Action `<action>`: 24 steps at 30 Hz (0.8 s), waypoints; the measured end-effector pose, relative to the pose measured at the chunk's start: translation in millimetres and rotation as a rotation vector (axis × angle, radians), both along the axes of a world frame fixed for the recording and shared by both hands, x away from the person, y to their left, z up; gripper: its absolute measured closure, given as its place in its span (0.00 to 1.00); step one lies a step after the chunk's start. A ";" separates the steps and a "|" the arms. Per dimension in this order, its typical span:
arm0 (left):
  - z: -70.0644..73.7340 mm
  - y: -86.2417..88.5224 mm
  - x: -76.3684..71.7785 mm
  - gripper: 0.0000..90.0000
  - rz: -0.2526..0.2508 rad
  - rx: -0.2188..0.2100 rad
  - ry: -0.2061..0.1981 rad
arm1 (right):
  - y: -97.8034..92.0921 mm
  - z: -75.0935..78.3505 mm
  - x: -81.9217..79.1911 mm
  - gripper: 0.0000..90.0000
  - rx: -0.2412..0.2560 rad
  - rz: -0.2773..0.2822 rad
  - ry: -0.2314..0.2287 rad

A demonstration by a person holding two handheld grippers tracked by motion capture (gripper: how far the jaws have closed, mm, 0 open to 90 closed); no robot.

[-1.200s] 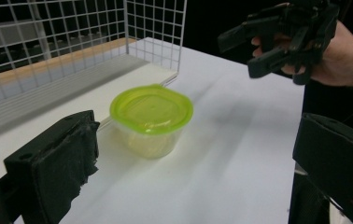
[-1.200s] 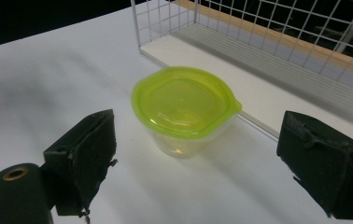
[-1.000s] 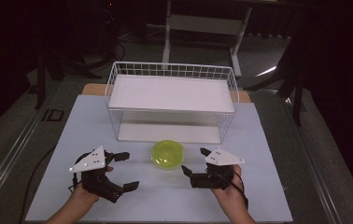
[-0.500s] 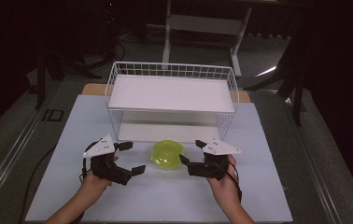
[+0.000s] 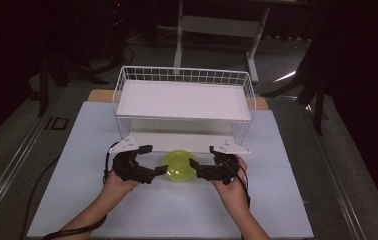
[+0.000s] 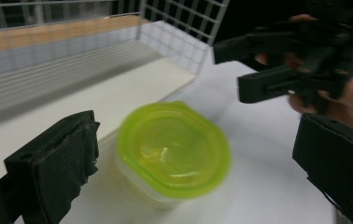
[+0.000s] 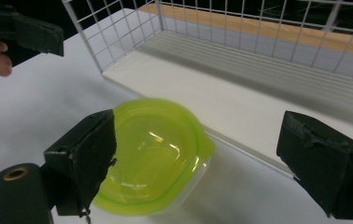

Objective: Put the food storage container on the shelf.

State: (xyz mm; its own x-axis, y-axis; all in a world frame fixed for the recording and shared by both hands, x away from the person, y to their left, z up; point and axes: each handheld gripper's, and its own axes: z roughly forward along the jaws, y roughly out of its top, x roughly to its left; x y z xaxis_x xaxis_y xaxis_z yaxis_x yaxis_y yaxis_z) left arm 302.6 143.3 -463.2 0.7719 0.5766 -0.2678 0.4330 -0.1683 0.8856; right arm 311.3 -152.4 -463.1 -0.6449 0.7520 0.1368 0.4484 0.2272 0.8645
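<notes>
A small clear container with a yellow-green lid (image 5: pixel 178 165) sits on the white table cover just in front of the wire rack. My left gripper (image 5: pixel 153 160) is open at its left side, the jaws reaching toward it. My right gripper (image 5: pixel 195 169) is open at its right side, its jaw tips close to the rim. In the left gripper view the container (image 6: pixel 174 149) lies between the spread jaws of the left gripper (image 6: pixel 200 140), and the right gripper (image 6: pixel 296 60) shows beyond it. In the right gripper view the container (image 7: pixel 151 154) sits by the left jaw of the right gripper (image 7: pixel 202 130).
A white wire rack (image 5: pixel 184 100) with a flat upper shelf and a white lower board (image 7: pixel 240 93) stands right behind the container. The white table cover (image 5: pixel 177 210) stretches toward the near edge. Dark floor and a desk frame (image 5: pixel 217 25) lie beyond the table.
Both grippers have moved forward and inward from the near table edge, closing in on the container from either side. The container has stayed in place.
</notes>
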 end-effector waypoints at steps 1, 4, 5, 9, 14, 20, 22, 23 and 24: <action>0.0 0.0 0.0 0.01 0.000 0.000 0.000 | 0.8 -1.5 1.3 0.13 0.007 0.012 0.008; -4.2 -4.0 6.5 0.01 0.019 0.026 0.021 | 4.5 -5.7 4.5 0.21 -0.002 0.010 0.027; -5.9 -6.1 8.1 0.01 0.027 0.038 0.032 | 5.7 -7.3 5.4 0.25 -0.007 0.009 0.033; -13.2 -13.0 13.7 0.07 0.086 0.093 0.085 | 7.9 -13.2 8.7 0.28 -0.004 -0.001 0.059; -25.2 -15.5 17.4 0.24 0.117 0.118 0.146 | 9.6 -21.8 11.5 0.39 -0.041 -0.024 0.086; -33.0 -14.0 16.9 0.43 0.152 0.123 0.181 | 10.7 -31.1 8.6 0.48 -0.043 -0.020 0.135; -35.5 -13.5 17.9 0.44 0.167 0.128 0.200 | 10.4 -32.7 8.2 0.49 -0.041 -0.026 0.144; -37.1 -13.1 18.7 0.45 0.170 0.121 0.213 | 10.3 -33.6 8.0 0.50 -0.040 -0.031 0.148; -38.4 -13.0 19.5 0.48 0.173 0.123 0.224 | 10.0 -35.1 8.3 0.52 -0.032 -0.031 0.153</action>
State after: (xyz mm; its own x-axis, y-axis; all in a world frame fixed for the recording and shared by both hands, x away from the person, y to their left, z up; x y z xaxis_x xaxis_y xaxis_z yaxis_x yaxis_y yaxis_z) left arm 322.1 130.2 -501.6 0.5888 0.7330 -0.3406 0.6470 -0.1749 0.7422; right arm 319.6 -142.4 -498.1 -0.5950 0.7765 0.2073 0.5812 0.2376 0.7783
